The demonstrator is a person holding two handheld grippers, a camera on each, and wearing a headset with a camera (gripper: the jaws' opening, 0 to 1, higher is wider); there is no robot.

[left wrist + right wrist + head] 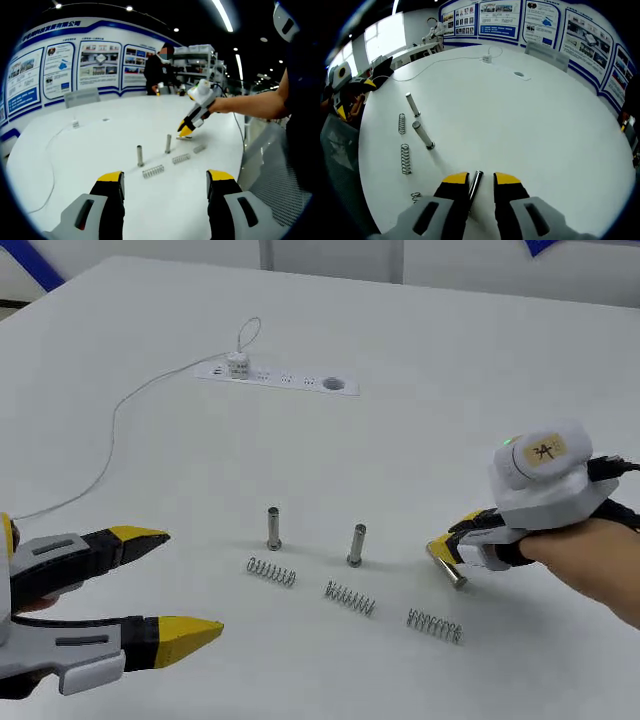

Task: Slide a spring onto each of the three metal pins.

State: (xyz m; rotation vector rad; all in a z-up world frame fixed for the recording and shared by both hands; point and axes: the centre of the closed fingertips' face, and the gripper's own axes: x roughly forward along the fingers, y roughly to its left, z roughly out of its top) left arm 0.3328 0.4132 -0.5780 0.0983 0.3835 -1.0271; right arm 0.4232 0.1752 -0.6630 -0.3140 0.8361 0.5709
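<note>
On the white bench (420, 330), bare surface lies all around two upright pins (273, 527) (356, 544) and three springs (271, 572) (349, 598) (434, 626) lying just before them. The left tool (192, 582) hovers near-left, jaws spread wide. The right tool (475, 178), reaching in low, straddles the third pin (449, 569), which lies flat; whether it pinches, I cannot tell.

Polished metal pins (273, 528), wire springs (349, 597) (dull grey), matt white table (450, 440)
</note>
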